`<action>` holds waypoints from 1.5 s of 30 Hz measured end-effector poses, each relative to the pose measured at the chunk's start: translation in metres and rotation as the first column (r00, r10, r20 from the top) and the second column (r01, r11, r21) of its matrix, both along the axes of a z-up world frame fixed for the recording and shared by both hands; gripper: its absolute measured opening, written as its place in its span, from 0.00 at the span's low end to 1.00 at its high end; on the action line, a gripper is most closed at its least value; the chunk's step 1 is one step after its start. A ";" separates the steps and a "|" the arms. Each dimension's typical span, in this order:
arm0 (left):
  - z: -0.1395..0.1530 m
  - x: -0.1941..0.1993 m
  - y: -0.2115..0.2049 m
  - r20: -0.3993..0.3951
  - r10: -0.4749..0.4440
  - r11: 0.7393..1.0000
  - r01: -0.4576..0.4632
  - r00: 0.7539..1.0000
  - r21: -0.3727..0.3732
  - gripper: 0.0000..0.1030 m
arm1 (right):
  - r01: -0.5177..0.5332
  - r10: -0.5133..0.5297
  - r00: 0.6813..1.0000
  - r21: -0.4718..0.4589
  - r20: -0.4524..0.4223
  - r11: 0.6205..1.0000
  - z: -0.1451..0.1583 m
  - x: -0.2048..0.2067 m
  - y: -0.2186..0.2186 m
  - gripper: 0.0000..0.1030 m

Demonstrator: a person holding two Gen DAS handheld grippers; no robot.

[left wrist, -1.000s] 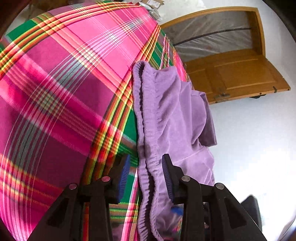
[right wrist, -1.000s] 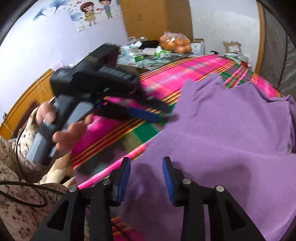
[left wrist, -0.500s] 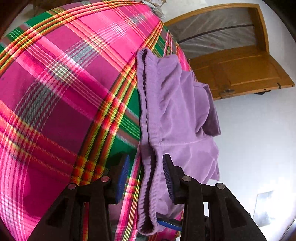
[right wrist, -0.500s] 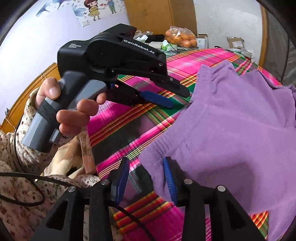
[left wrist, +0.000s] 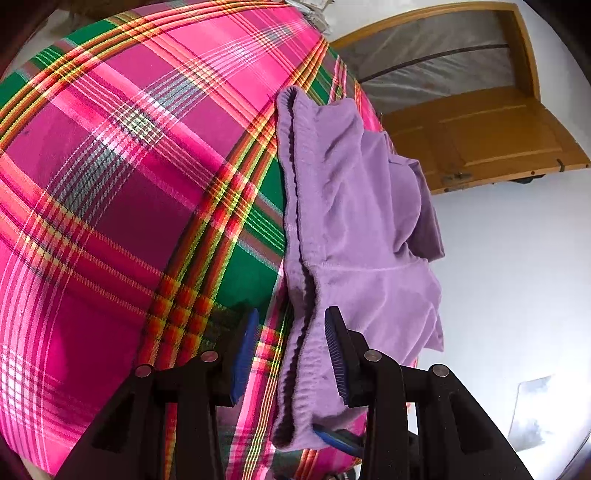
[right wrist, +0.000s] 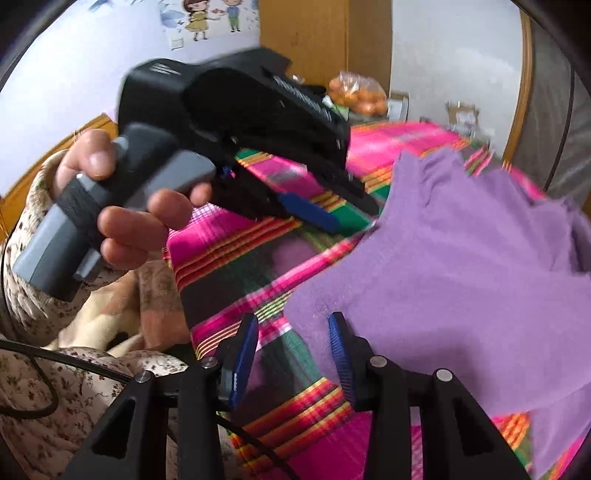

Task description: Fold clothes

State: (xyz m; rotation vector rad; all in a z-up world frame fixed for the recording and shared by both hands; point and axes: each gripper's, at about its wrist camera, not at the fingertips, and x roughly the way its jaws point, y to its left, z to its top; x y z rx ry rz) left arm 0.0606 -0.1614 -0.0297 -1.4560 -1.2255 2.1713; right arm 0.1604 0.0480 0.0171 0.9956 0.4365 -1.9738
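My left claw (left wrist: 290,349) is open wide. The gathered edge of the purple shorts (left wrist: 354,229) lies in the gap between its two blue pads (left wrist: 242,354), but the pads are not squeezing it. The shorts lie flat on a bright pink checked cloth (left wrist: 129,184) with green and yellow stripes. They stretch away from my claw, near the side of the cloth. One part of the shorts hangs a little over that side. Past the cloth I see a brown wooden door (left wrist: 480,136) and a pale floor.

My right claw (right wrist: 291,354) is open too. It holds nothing. A corner of the purple shorts (right wrist: 461,277) sits just in front of its right pad; I cannot tell if they touch. The checked cloth (right wrist: 236,240) shows between the pads.

From this side I can see my other hand (right wrist: 122,206) gripping the grey handle of the left claw (right wrist: 332,210). That claw is black with blue tips, and its tips point at the edge of the shorts. My flowery sleeve (right wrist: 33,192) is beside it. This picture is a bit blurry.

Far back there is a bag of oranges (right wrist: 356,98) and some small boxes. A picture of two cartoon children (right wrist: 212,18) is stuck on the wall.
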 end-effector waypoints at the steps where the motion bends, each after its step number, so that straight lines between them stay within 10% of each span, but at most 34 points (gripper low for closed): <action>1: 0.000 0.000 0.001 0.000 -0.004 1.000 0.004 1.000 -0.001 0.37 | 0.002 -0.002 1.000 -0.005 0.025 1.000 -0.003 -0.003 0.000 0.39; 14: -0.001 0.003 0.003 0.002 -0.016 1.000 0.016 1.000 -0.007 0.37 | -0.019 0.019 1.000 -0.022 -0.003 1.000 0.003 -0.004 -0.002 0.24; 28: -0.002 -0.006 -0.001 0.015 -0.011 1.000 0.012 1.000 -0.019 0.38 | -0.038 0.076 0.957 0.136 -0.281 0.990 -0.006 0.027 -0.025 0.27; 45: -0.003 -0.045 -0.010 0.044 0.031 0.999 -0.032 0.999 0.025 0.48 | 0.050 -0.060 0.980 -0.057 -0.190 0.997 0.015 0.015 -0.004 0.09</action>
